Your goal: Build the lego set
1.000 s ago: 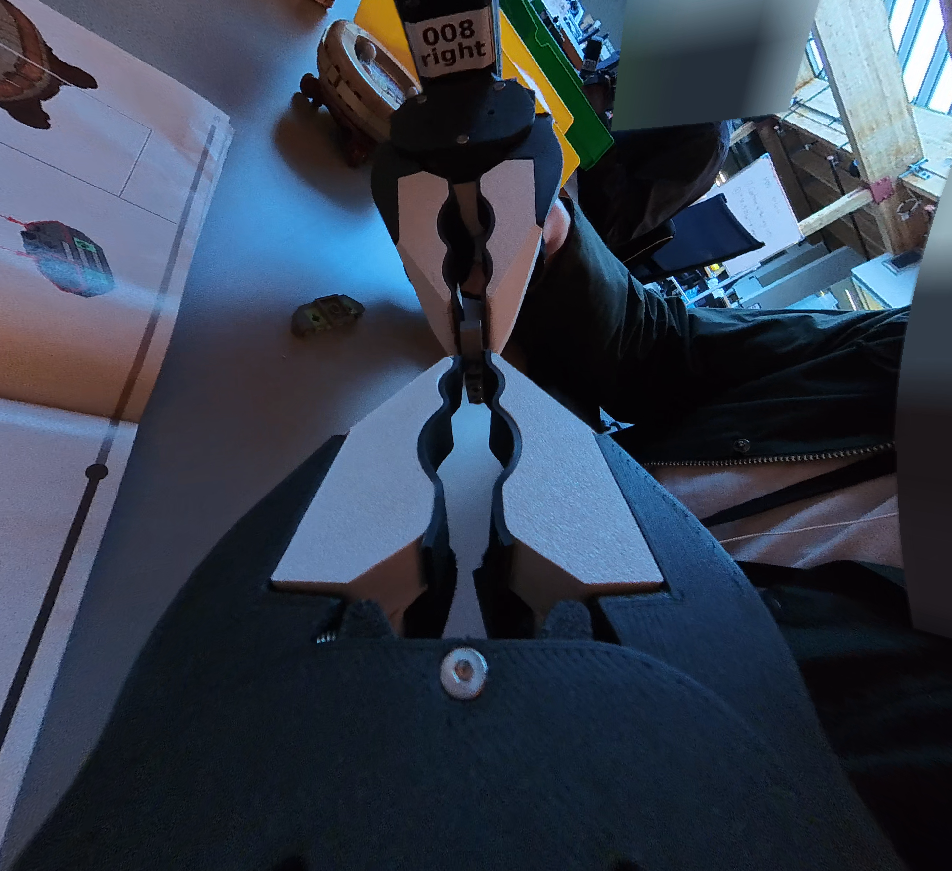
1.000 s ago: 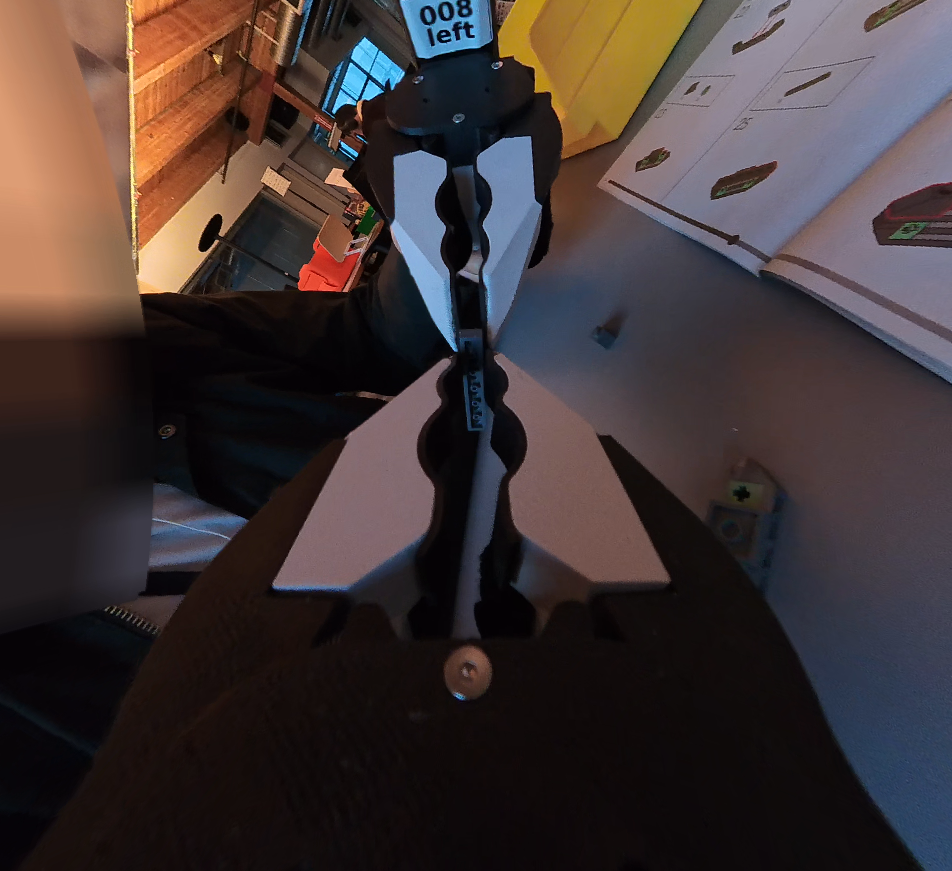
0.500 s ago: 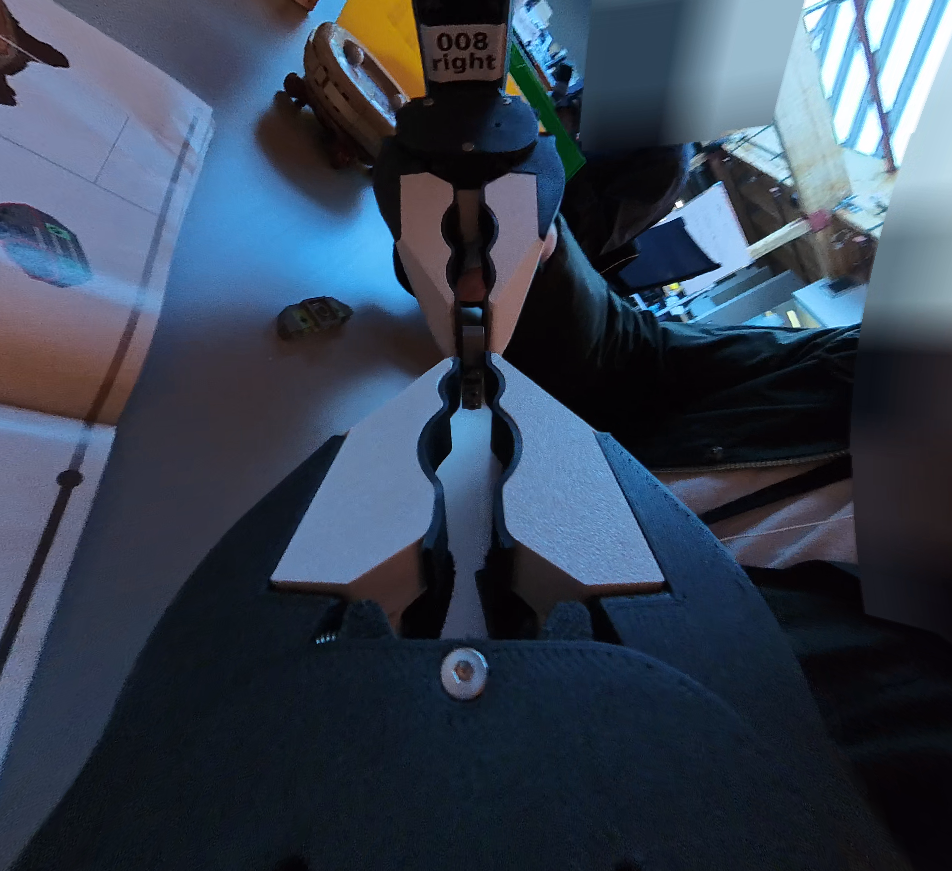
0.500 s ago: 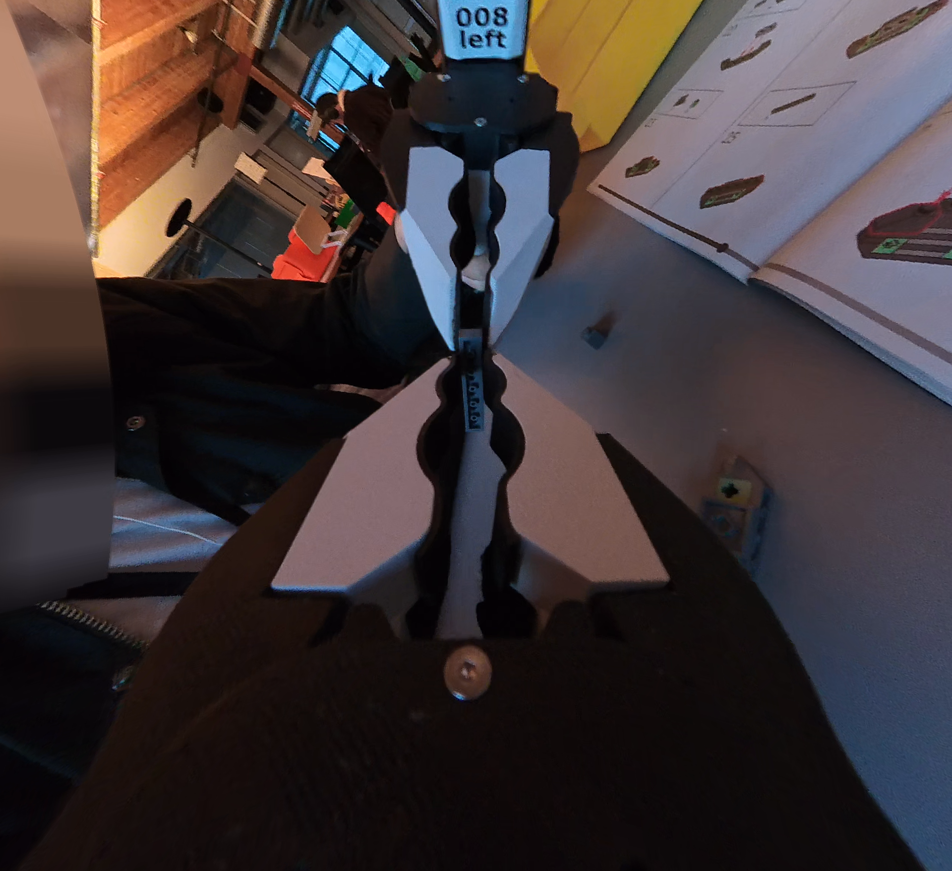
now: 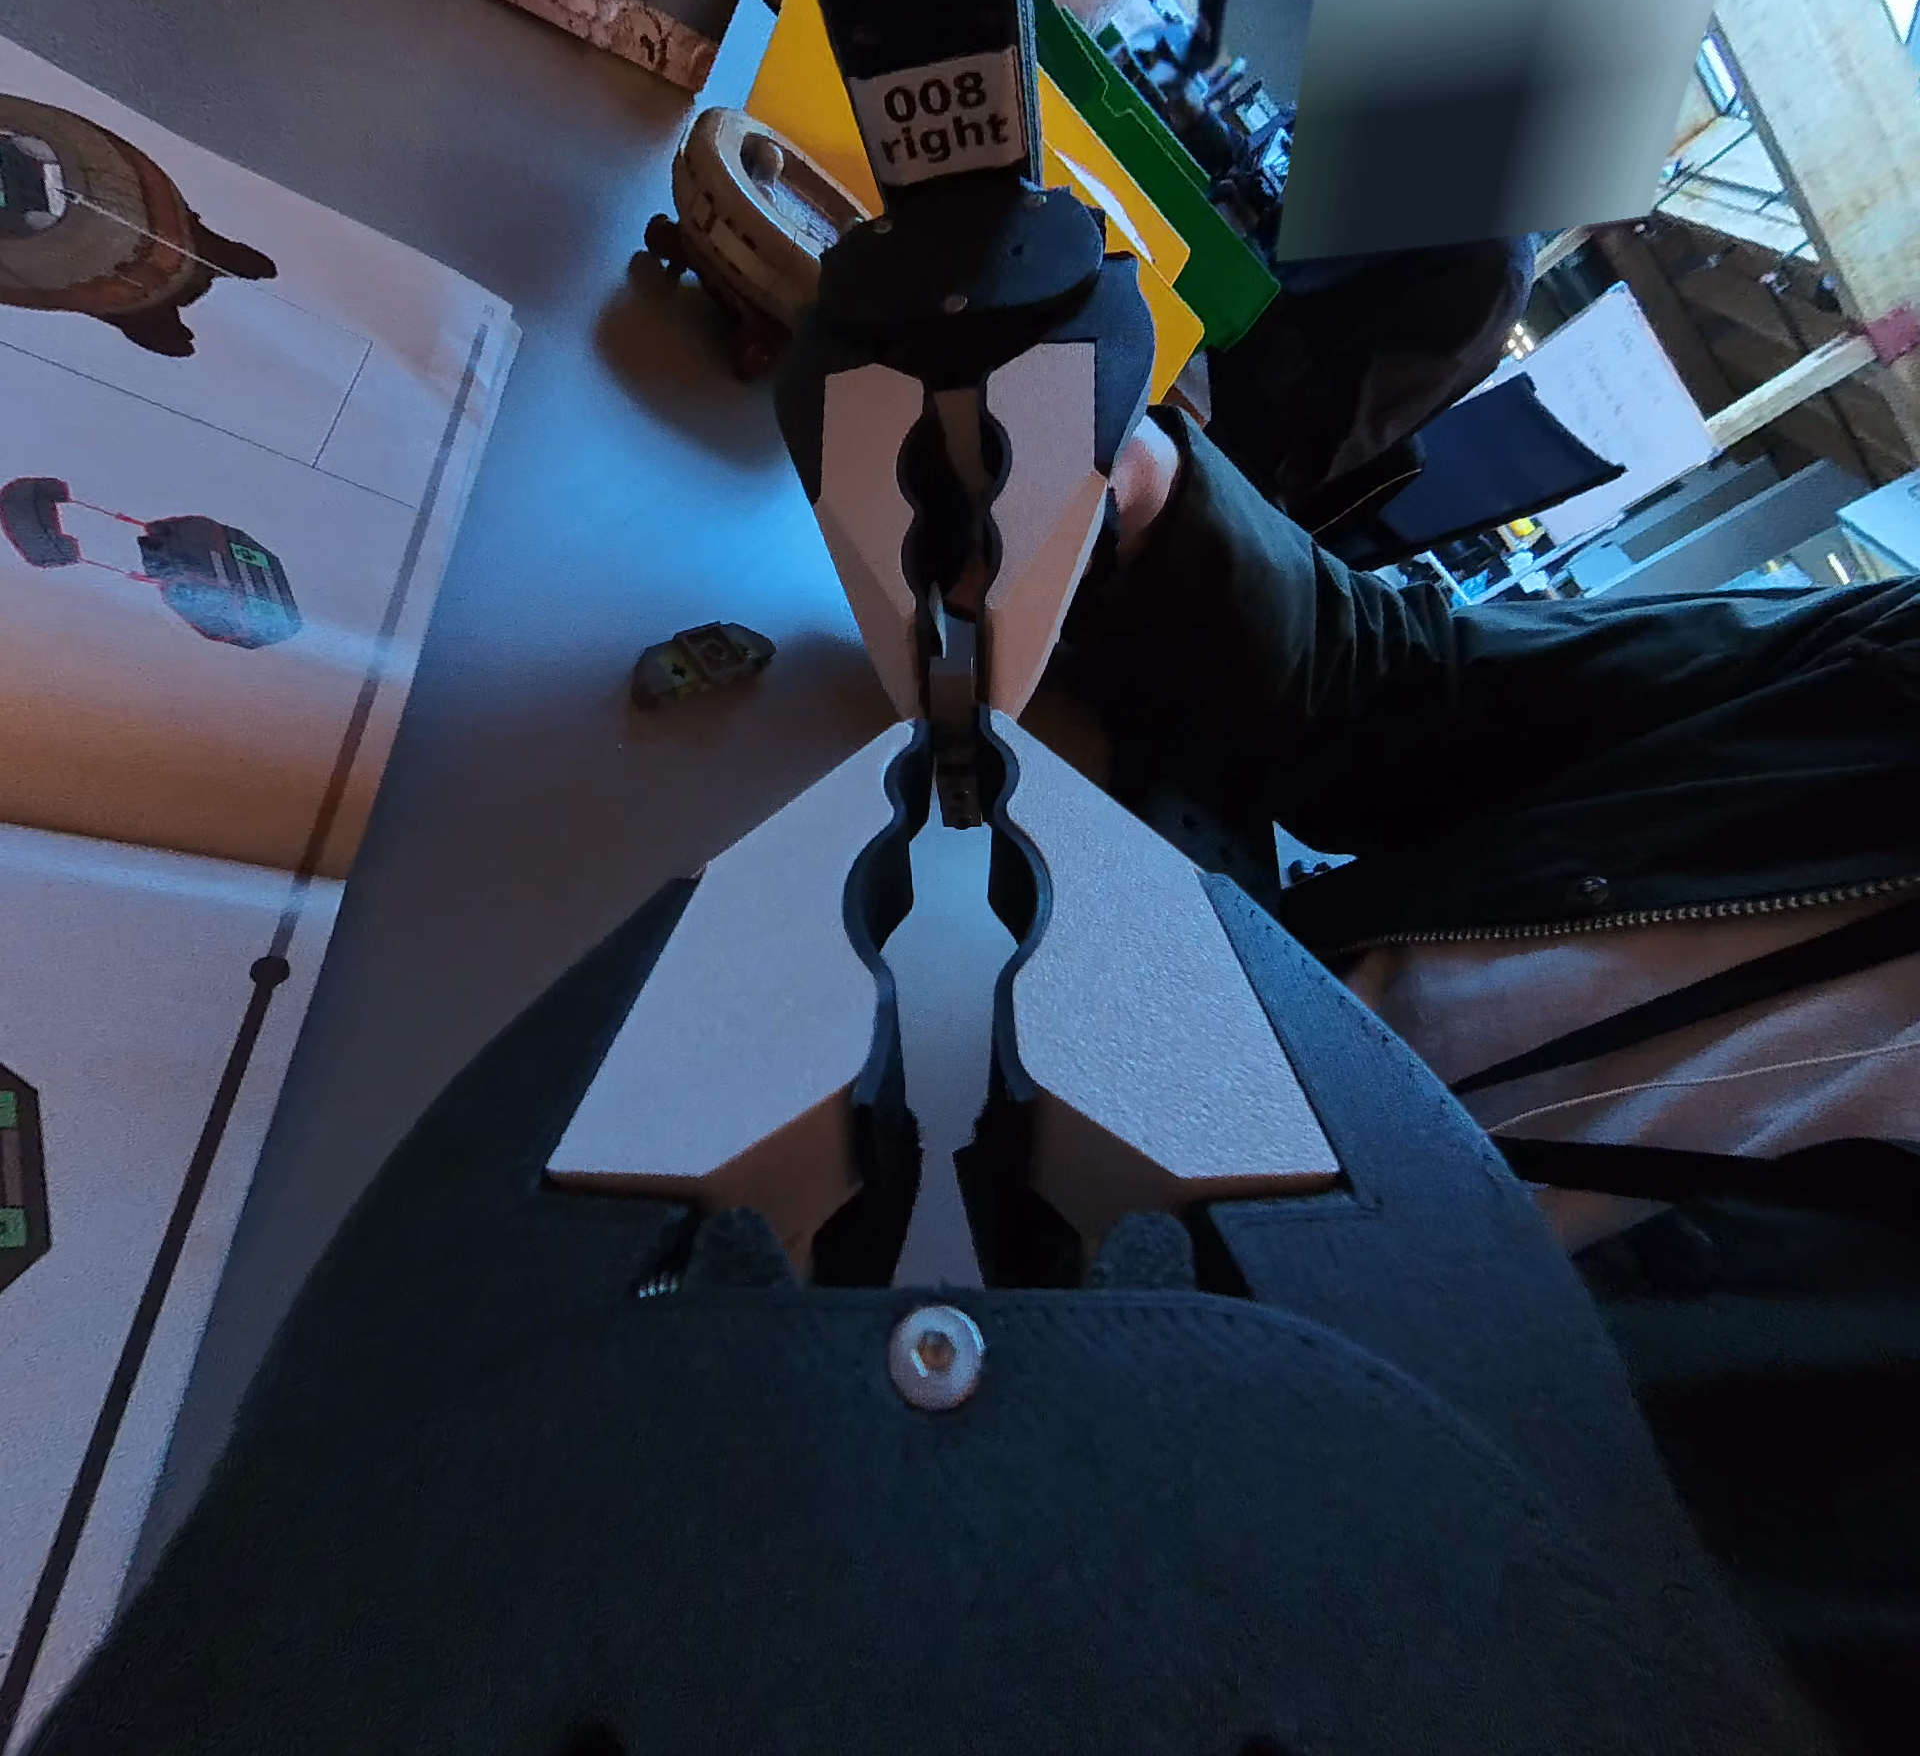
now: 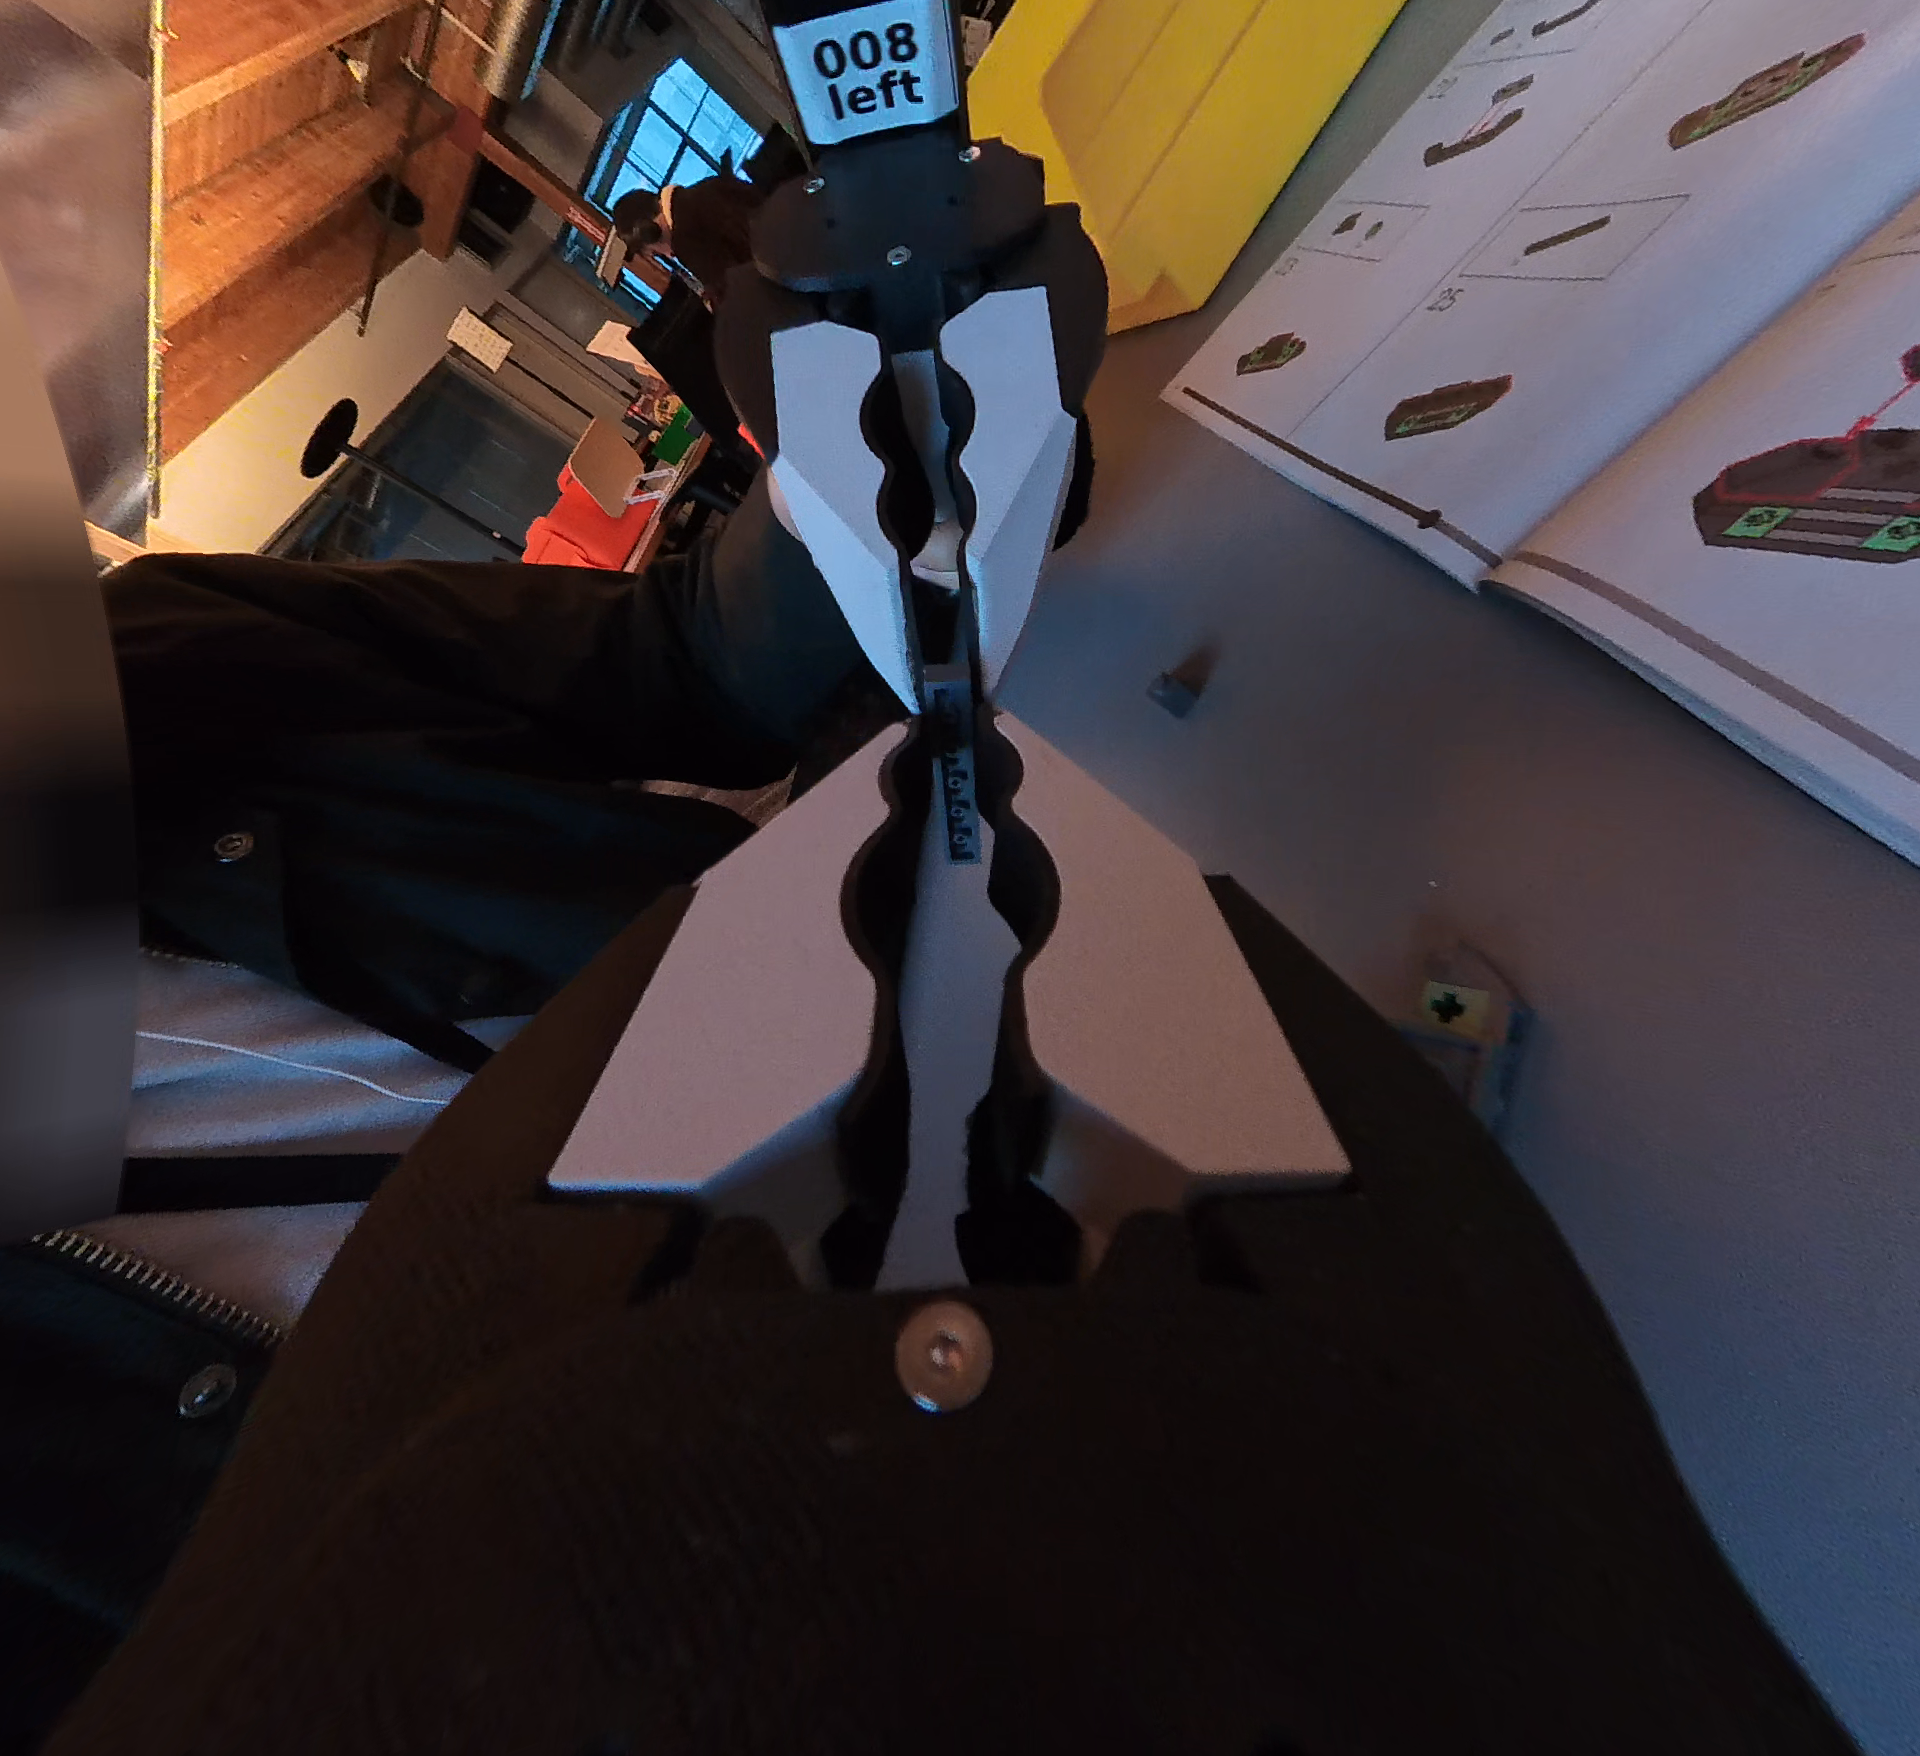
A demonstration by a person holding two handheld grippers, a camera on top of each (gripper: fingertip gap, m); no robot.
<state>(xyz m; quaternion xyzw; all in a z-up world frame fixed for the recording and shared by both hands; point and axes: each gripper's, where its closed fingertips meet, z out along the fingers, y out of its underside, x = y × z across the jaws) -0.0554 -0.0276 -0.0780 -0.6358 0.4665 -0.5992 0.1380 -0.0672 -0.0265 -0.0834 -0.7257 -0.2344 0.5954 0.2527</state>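
Note:
My left gripper (image 5: pixel 951 742) is shut on a small dark lego piece (image 5: pixel 958 787), held above the grey table (image 5: pixel 582 563). My right gripper (image 6: pixel 951 742) is shut on a thin dark studded plate (image 6: pixel 958 802). The two grippers meet tip to tip, and the pieces touch between the tips. In the left wrist view the right gripper (image 5: pixel 951 693) comes down from the top with the plate's grey edge (image 5: pixel 951 657) showing. In the right wrist view the left gripper (image 6: pixel 945 690) comes down from the top. How the two pieces sit on each other is hidden by the fingertips.
A small dark sub-assembly with green marks (image 5: pixel 701 662) lies on the table and also shows in the right wrist view (image 6: pixel 1465 1031). A tiny grey piece (image 6: pixel 1179 688) lies loose. The open instruction booklet (image 5: pixel 156 563), a tan round build (image 5: pixel 748 210), yellow bin (image 6: pixel 1195 44) and a person's dark sleeve (image 5: pixel 1455 719) surround the grippers. Both grippers' tips are close together, under 4 cm apart.
Both grippers stay shut and tip to tip. The pair has swung slightly over the table, so the booklet and the sub-assembly have shifted in view.

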